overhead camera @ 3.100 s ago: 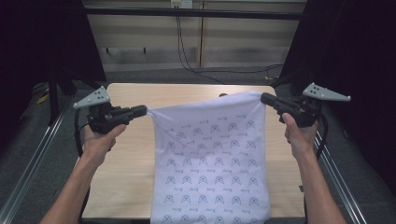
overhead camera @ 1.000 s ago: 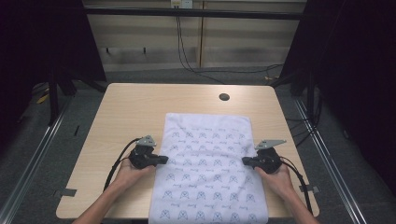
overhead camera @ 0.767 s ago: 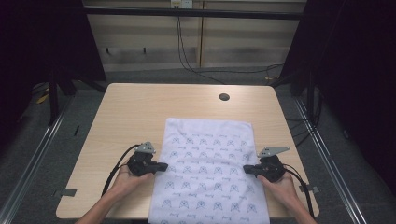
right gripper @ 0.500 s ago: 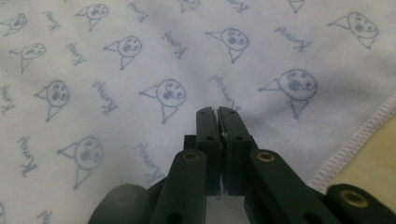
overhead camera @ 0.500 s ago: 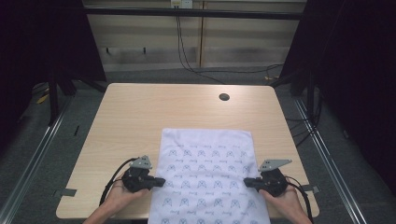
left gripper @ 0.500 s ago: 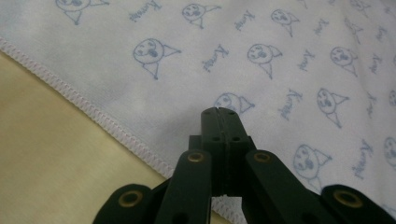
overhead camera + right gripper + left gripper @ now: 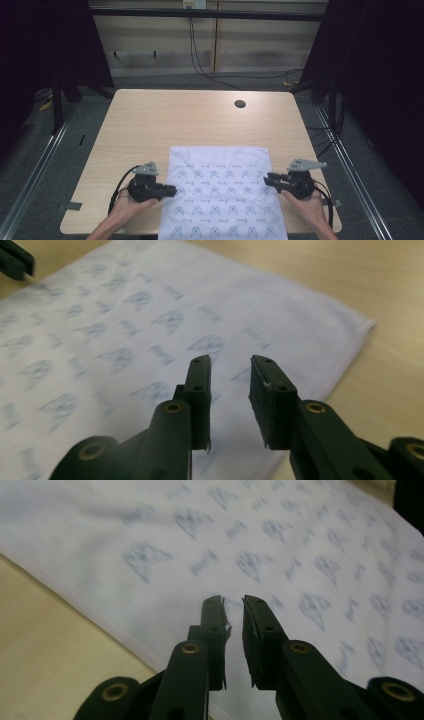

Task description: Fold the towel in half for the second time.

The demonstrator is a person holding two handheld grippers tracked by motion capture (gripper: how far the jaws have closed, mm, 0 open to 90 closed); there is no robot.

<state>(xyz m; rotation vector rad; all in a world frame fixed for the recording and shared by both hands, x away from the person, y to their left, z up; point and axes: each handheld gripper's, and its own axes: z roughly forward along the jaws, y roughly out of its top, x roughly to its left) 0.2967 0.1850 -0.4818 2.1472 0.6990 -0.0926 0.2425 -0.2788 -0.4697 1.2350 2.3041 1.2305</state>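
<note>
The printed cloth (image 7: 222,192) is now lying flat at the table's (image 7: 165,120) near edge; your left gripper (image 7: 170,190) and right gripper (image 7: 267,180) are releasing it, jaws slightly spread.

"What sort of place was it?"

"A lab or test bay, set up for recording. A plain wooden table (image 7: 200,125) with a round cable hole (image 7: 240,104) at one o'clock stood on grey carpet, boxed in by a black metal frame (image 7: 210,14)."

"Anything else that showed it?"

"Dark curtains (image 7: 380,75) hung at three and nine o'clock, cables (image 7: 200,50) ran down the panelled back wall from a socket (image 7: 194,4) at twelve, and metal rails (image 7: 35,170) lay along the floor on both sides."
</note>
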